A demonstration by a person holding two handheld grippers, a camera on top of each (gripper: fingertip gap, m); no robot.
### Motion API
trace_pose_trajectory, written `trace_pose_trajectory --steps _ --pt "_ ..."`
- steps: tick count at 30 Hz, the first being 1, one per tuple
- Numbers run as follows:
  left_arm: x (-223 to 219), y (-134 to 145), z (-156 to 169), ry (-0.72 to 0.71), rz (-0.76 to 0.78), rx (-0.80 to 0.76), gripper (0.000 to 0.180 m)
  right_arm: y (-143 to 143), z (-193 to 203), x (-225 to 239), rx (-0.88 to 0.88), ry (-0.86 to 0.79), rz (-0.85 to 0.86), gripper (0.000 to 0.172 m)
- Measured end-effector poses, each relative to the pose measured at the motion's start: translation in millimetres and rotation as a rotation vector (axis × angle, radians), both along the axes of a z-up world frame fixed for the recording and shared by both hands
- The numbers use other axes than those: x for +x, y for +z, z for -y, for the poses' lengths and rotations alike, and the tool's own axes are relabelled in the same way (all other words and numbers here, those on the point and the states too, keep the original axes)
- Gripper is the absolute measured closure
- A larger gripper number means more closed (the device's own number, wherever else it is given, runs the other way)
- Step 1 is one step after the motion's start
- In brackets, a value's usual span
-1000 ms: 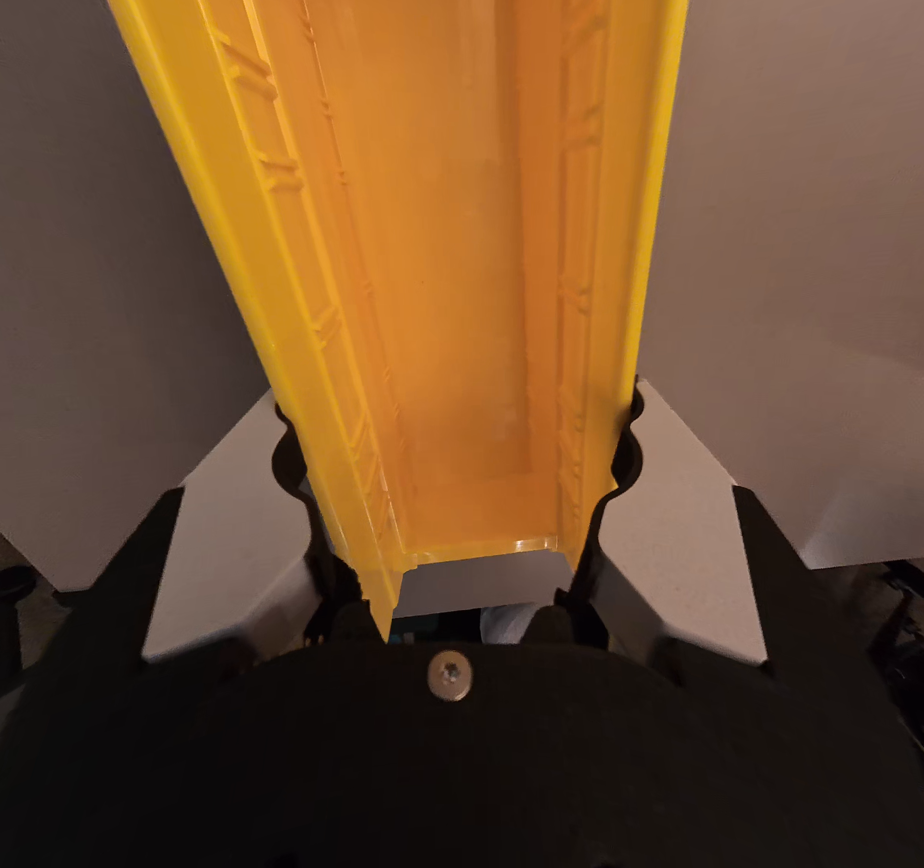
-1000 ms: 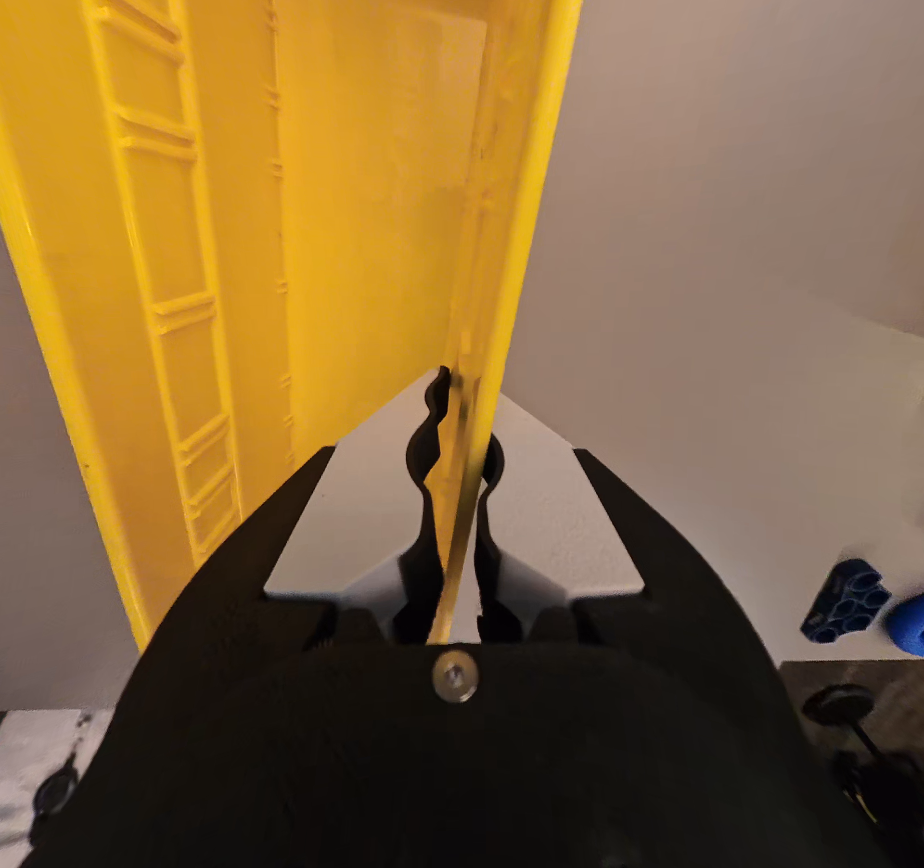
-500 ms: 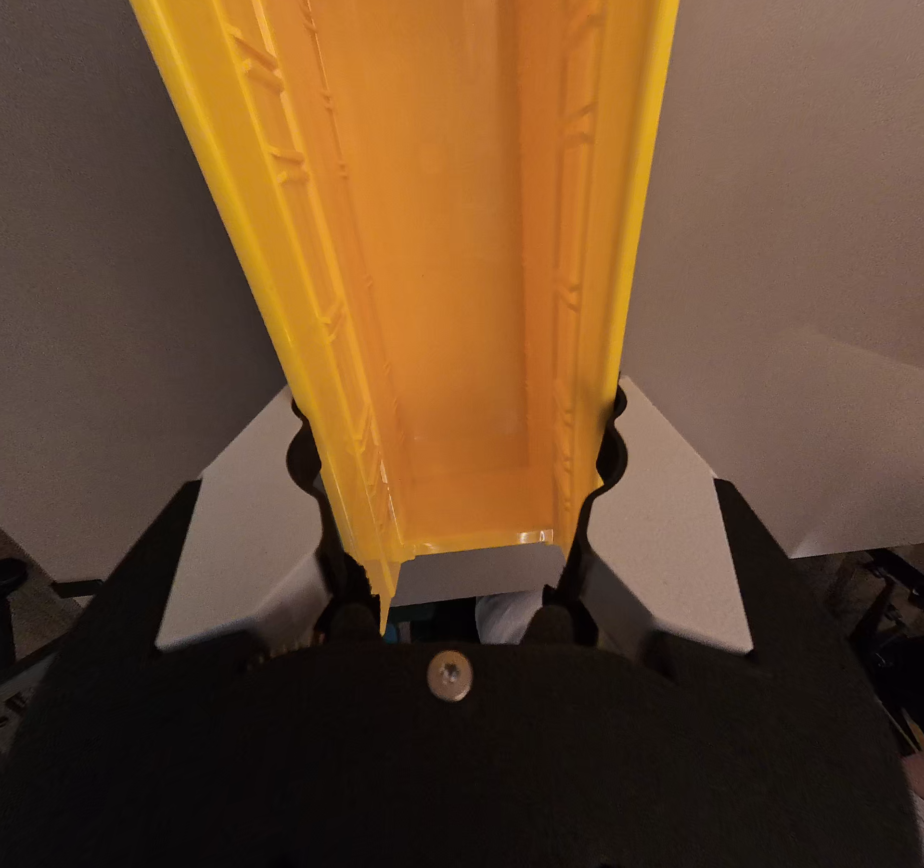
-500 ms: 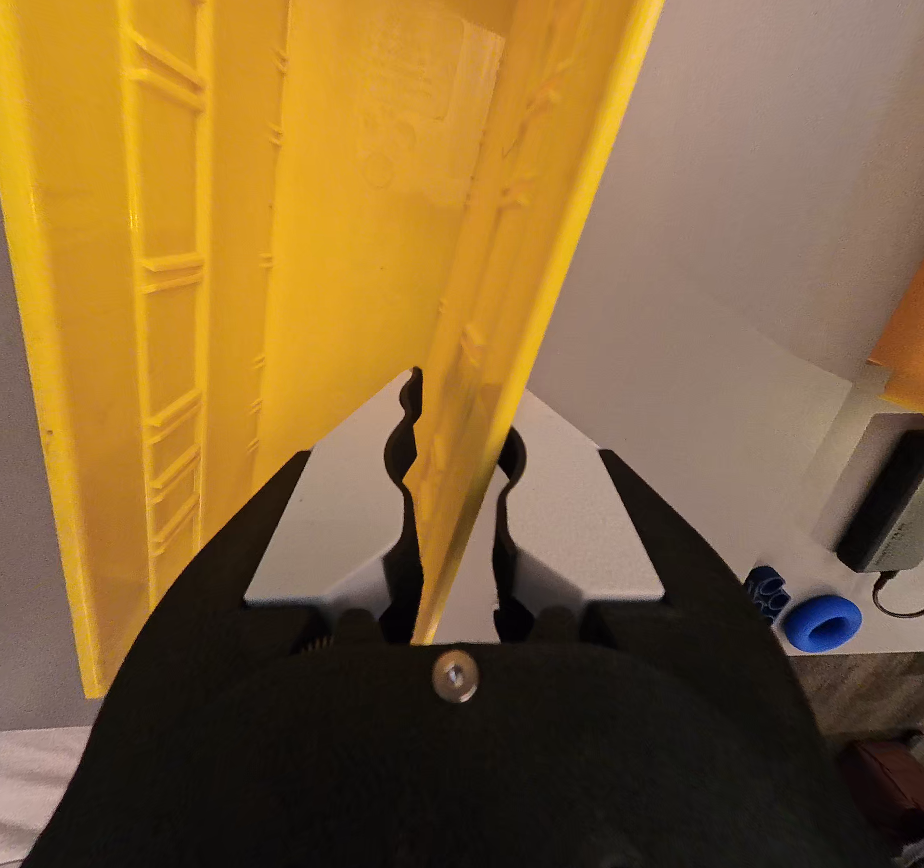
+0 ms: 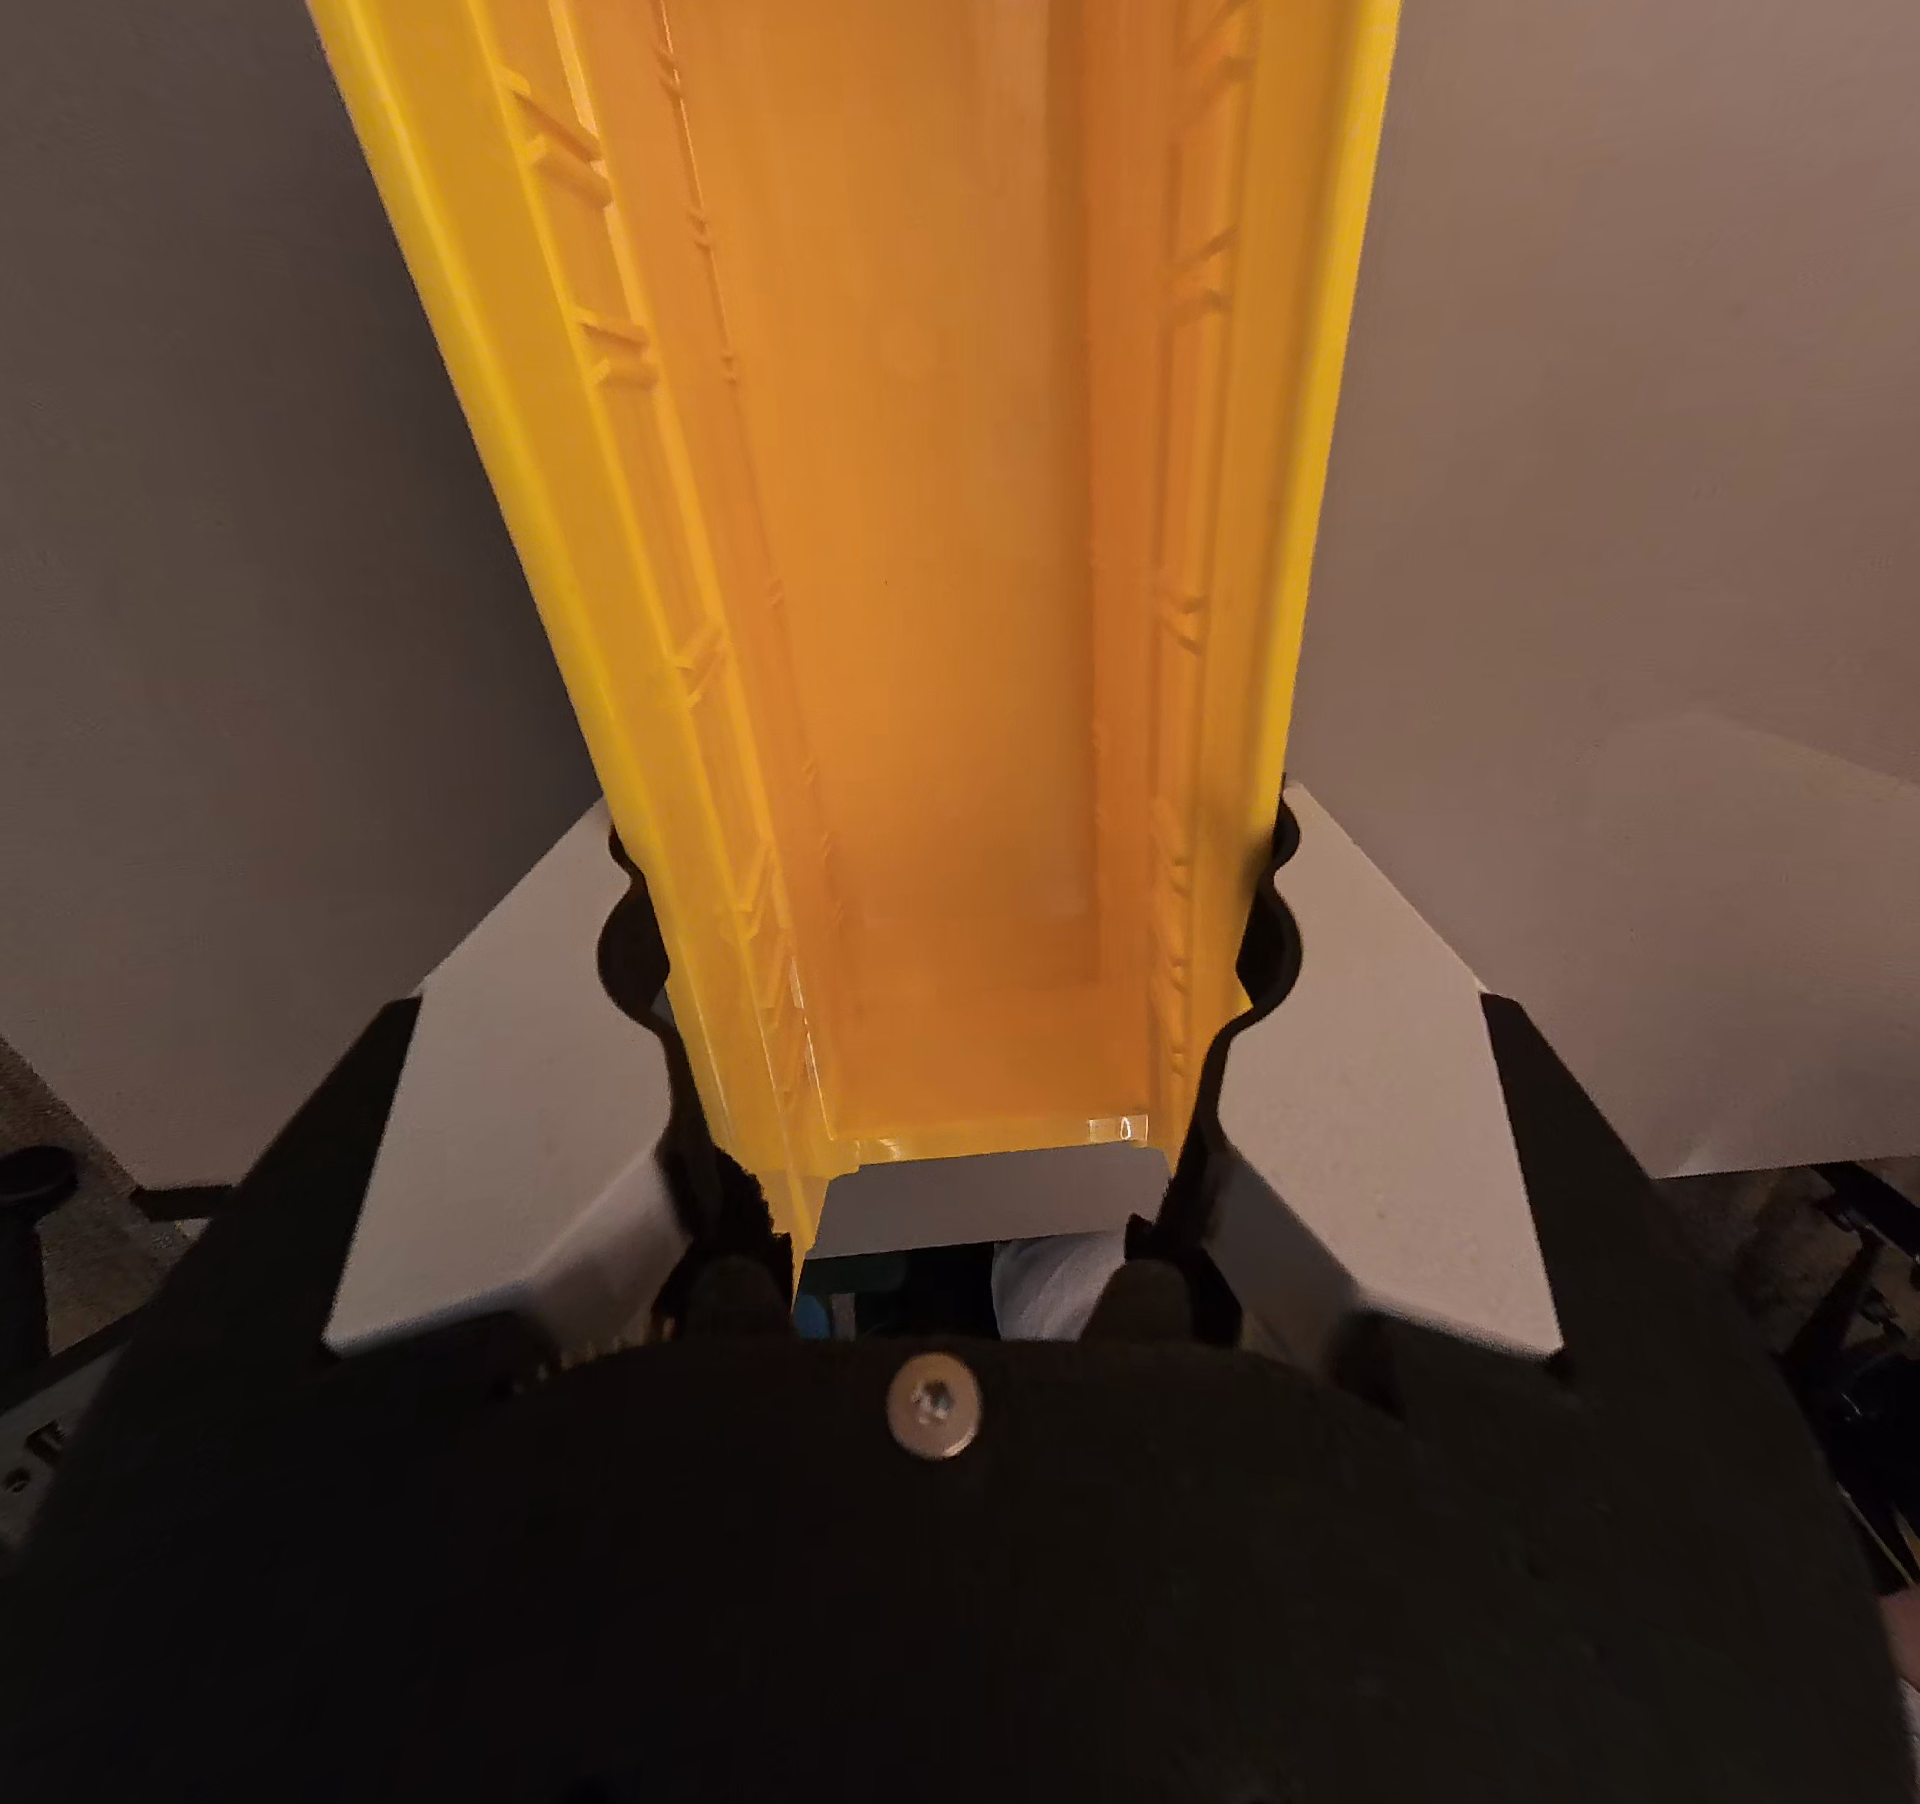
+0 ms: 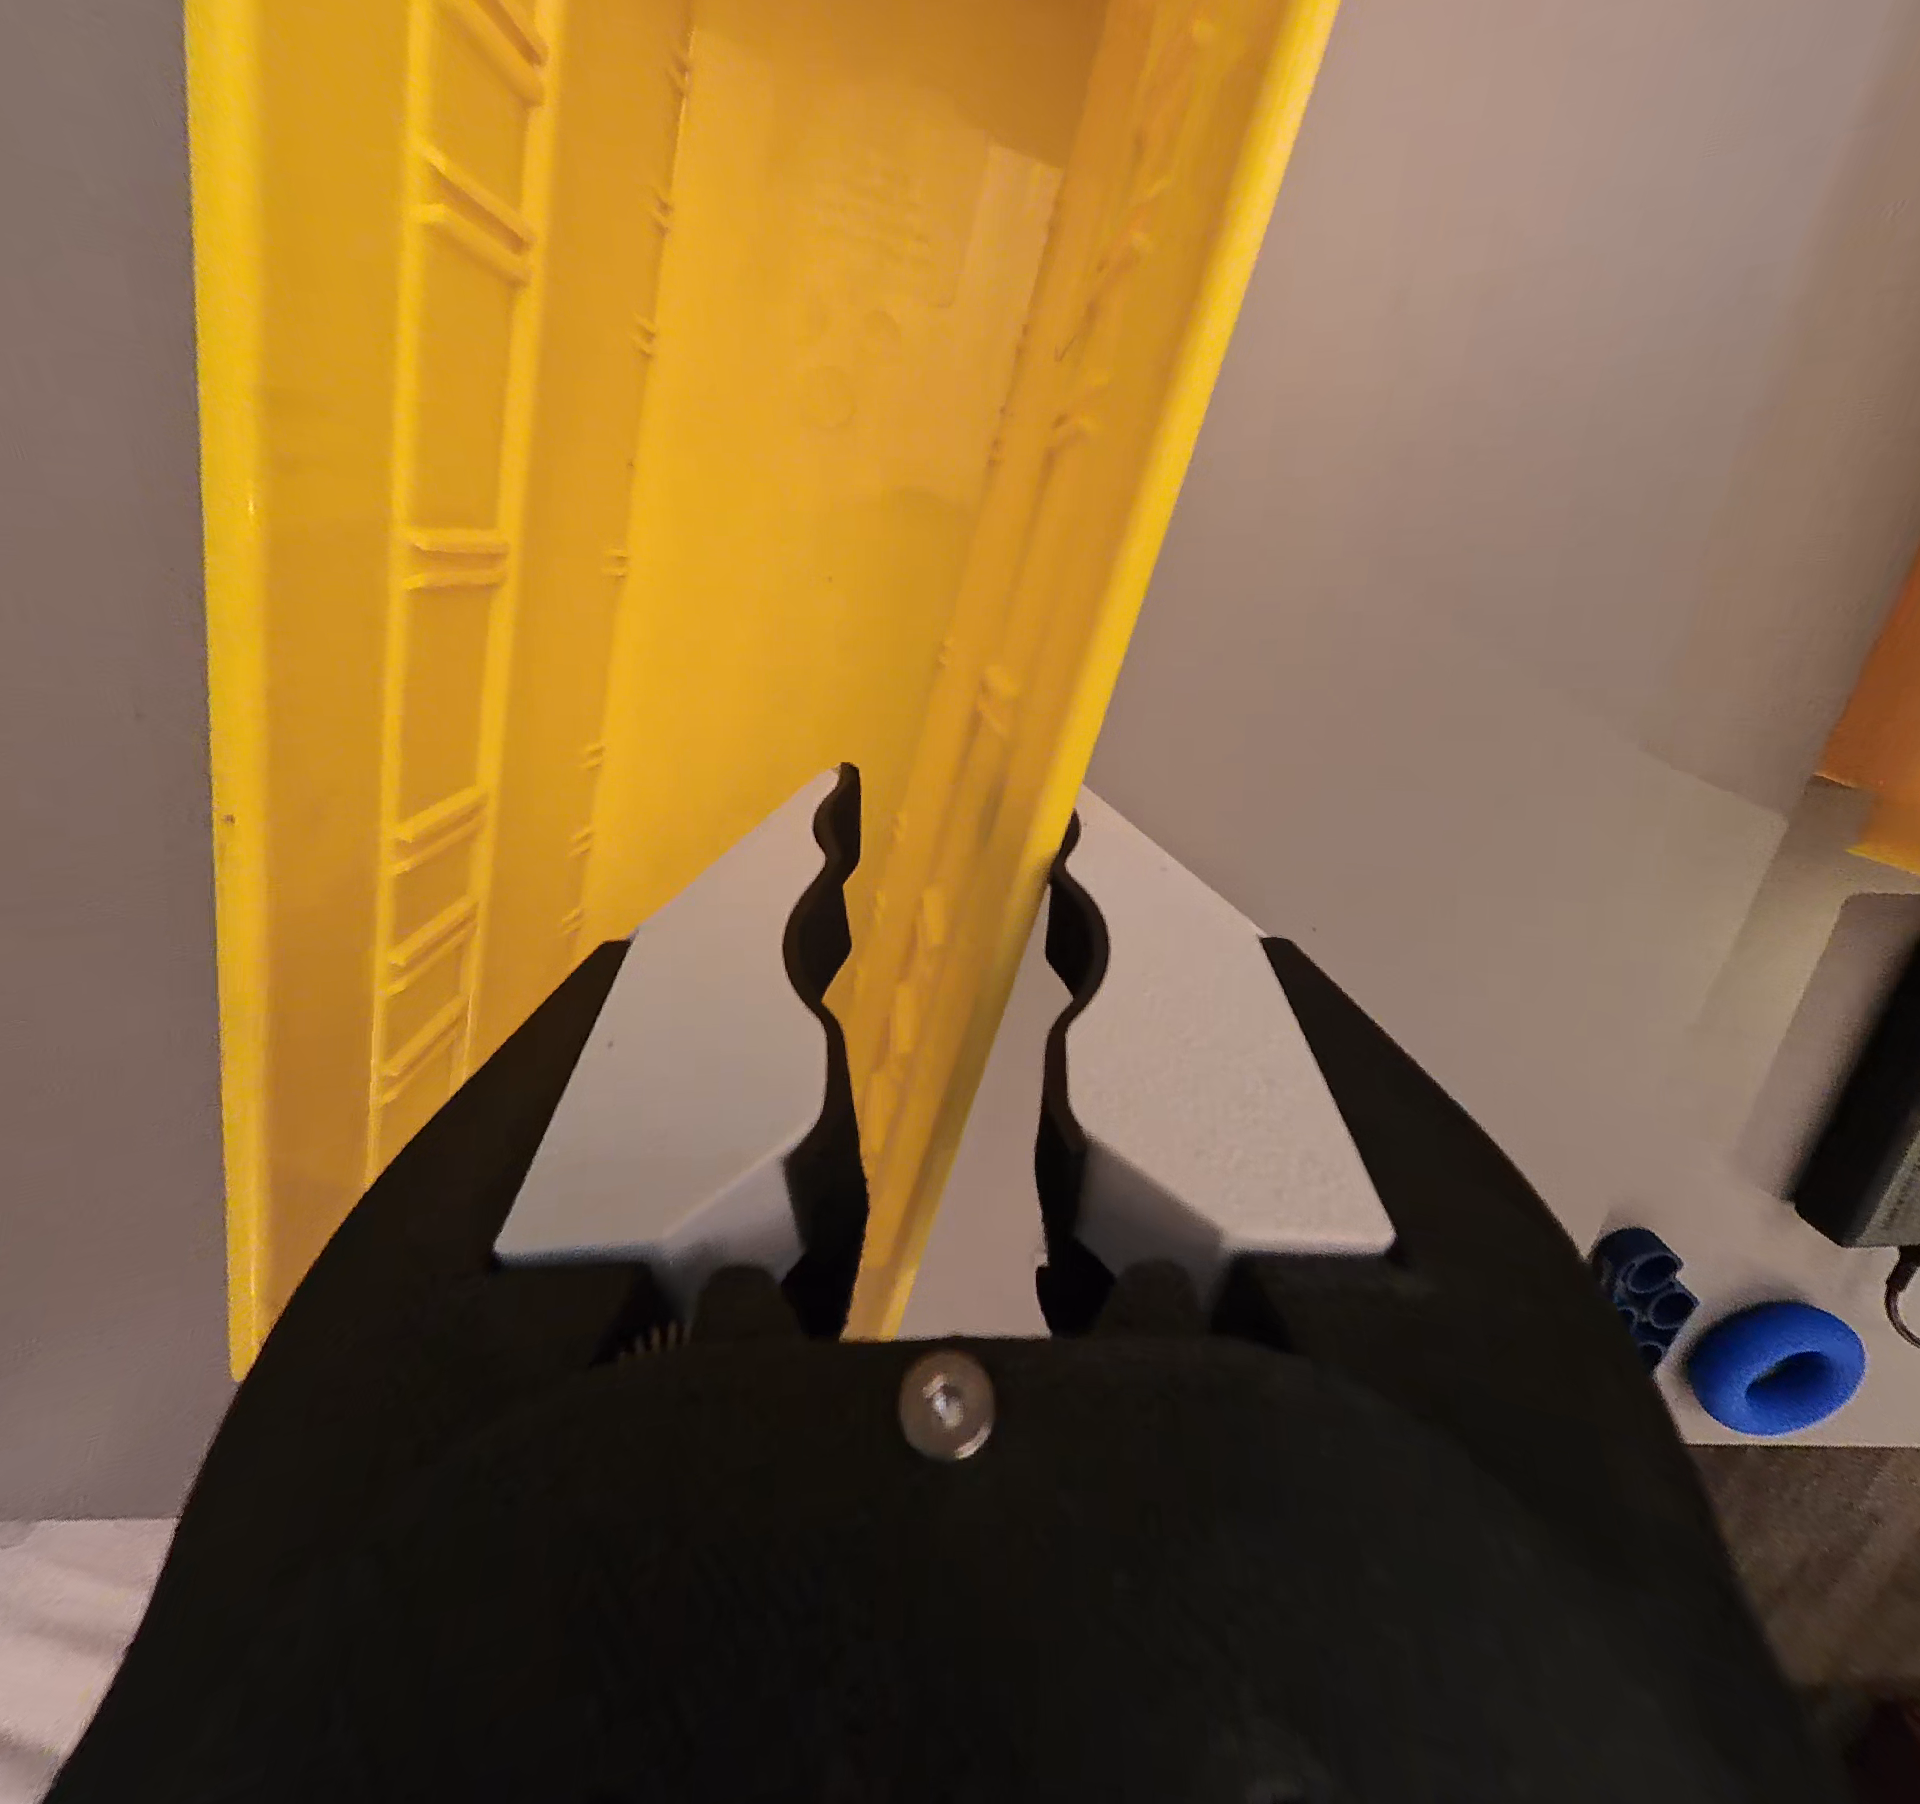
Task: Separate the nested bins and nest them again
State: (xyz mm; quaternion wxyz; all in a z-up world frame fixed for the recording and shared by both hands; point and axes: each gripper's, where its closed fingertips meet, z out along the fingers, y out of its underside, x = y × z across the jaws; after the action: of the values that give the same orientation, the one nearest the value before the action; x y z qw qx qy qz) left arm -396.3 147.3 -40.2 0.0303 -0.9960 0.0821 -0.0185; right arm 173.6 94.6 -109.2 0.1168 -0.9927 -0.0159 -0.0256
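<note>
In the left wrist view a long yellow bin (image 5: 935,404) runs away from me, its open inside facing the camera. My left gripper (image 5: 951,829) spans the bin's width near its close end. Both pads (image 5: 629,933) press on its outer side walls, so it is shut on the bin. In the right wrist view a yellow bin (image 6: 779,507) stands with its inside towards me. My right gripper (image 6: 961,804) straddles the bin's right side wall (image 6: 1039,715). Its jaws stand apart and there is a gap at the left pad (image 6: 831,923), so it is open.
A white tabletop (image 6: 1455,819) lies behind the bin. On it at the right are a blue foam ring (image 6: 1771,1391), a small blue block (image 6: 1647,1276) and a black box (image 6: 1870,1079). An orange-yellow object (image 6: 1881,715) shows at the right edge. Grey walls stand behind.
My right jaws were clamped on the bin's side wall and have opened, and the wall now leans loosely between them. My left jaws have closed in onto the bin's sides.
</note>
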Motion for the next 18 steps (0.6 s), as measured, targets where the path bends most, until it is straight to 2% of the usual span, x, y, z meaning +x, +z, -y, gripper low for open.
trace_pose_trajectory --steps 18 --pt "-0.3 3.1 -0.8 0.000 -0.022 -0.005 0.066 -3.7 1.2 -1.2 0.019 -0.001 -0.020 0.138"
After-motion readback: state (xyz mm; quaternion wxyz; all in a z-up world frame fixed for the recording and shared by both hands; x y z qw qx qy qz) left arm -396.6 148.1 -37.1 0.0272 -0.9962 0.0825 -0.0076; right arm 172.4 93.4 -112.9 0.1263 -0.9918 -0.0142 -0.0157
